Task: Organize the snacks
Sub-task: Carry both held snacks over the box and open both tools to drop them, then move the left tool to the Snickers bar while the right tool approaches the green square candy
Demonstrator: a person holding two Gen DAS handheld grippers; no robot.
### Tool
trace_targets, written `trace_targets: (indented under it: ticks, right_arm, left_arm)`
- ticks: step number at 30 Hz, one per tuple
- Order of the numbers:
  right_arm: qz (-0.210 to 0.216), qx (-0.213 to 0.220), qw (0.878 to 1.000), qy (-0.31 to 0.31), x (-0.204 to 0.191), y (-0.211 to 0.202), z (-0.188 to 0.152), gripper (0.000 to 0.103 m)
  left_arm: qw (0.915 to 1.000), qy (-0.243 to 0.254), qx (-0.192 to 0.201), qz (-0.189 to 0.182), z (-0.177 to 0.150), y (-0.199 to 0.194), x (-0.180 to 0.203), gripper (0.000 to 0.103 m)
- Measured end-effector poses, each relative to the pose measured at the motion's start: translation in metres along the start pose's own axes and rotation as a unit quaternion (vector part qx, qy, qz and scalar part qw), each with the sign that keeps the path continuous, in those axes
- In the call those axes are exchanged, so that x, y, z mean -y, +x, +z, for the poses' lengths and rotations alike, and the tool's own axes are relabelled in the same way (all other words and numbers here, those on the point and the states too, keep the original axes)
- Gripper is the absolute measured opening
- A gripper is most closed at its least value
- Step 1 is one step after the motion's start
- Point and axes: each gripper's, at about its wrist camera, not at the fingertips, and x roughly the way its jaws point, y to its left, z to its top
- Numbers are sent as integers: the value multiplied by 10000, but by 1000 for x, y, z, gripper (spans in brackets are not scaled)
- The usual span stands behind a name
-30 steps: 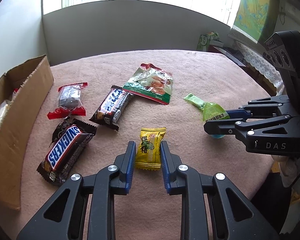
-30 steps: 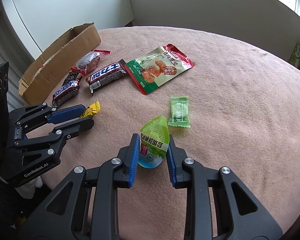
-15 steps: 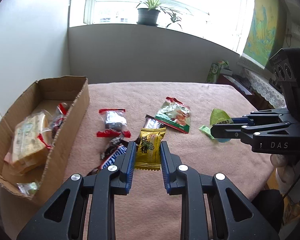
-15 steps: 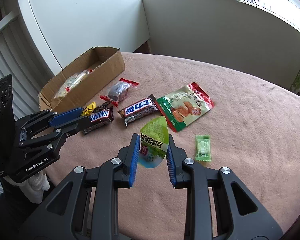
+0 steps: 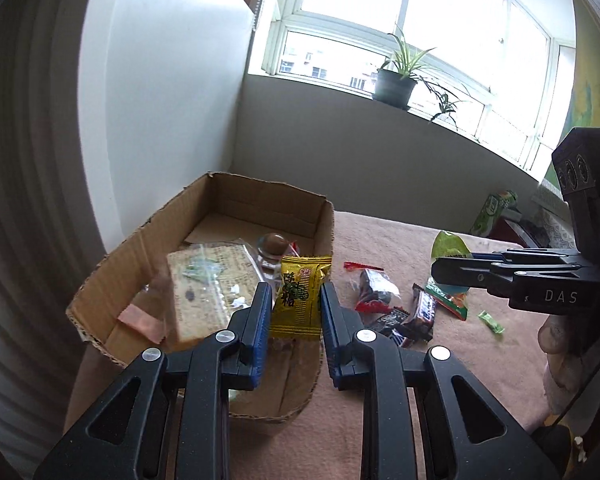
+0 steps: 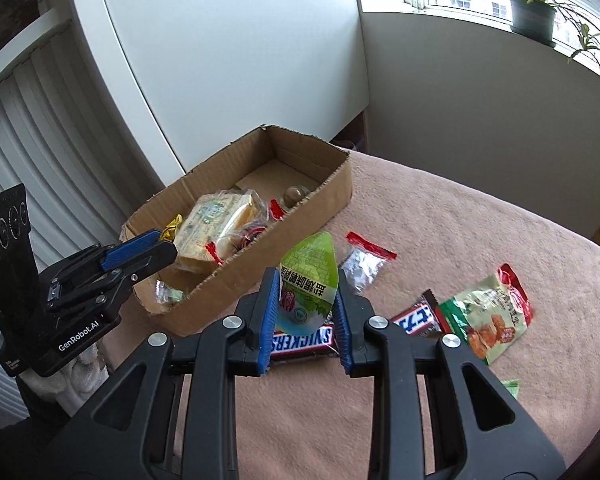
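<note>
left tongs [image 5: 296,312] clamped on a yellow candy [image 5: 300,298], held in the air over the near end of the box [image 5: 324,220]. right tongs [image 6: 306,308] clamped on a green jelly cup [image 6: 308,280], held above the bench [image 6: 460,216] just beside the box's long wall. box holds a cracker pack [image 6: 216,224]. snickers [image 6: 300,342], foil candy [image 6: 362,266] and green pouch [image 6: 488,320] lie on the bench.
</note>
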Motion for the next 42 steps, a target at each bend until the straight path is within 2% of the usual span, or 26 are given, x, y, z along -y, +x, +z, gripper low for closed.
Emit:
trace_targets:
  ticks: [5, 11, 13, 14, 15, 17, 19, 31, 36, 42]
  right_arm:
    - [209, -37, 9997, -153, -24, 26, 22, 27]
    - [367, -119, 9991, -190, -46, 56, 39, 27]
    - [394, -146, 9990, -176, -49, 62, 42, 48]
    - [355, -104, 9992, -126, -48, 62, 43, 71]
    - [340, -12, 9994, -63, -47, 60, 44, 79]
    - [400, 86, 9992, 21, -44, 55, 45, 79]
    - [421, 89, 9990, 88, -40, 49, 46, 79]
    - [59, 165, 9992, 367, 5, 0, 20, 79]
    - [-146, 182, 9982, 561, 32, -16, 6, 79]
    - [-355, 70, 9951, 919, 71, -28, -19, 79]
  left_arm:
    - [9997, -213, -21, 87, 1, 1, -23, 22]
    - [9995, -261, -109, 170, -1, 8, -32, 23]
    - [9992, -324, -126, 221, -1, 8, -36, 24]
    - [9990, -351, -131, 228, -1, 8, -37, 27]
    - [9990, -369, -114, 227, -1, 7, -38, 29]
    - [9988, -422, -49, 242, 0, 3, -40, 39]
    - [9987, -469, 27, 214, 1, -1, -41, 42]
    - [9998, -151, 117, 30, 2, -5, -11, 42]
    - [9998, -187, 90, -33, 1, -4, -8, 42]
    - [9980, 210, -121, -586, -5, 0, 27, 42]
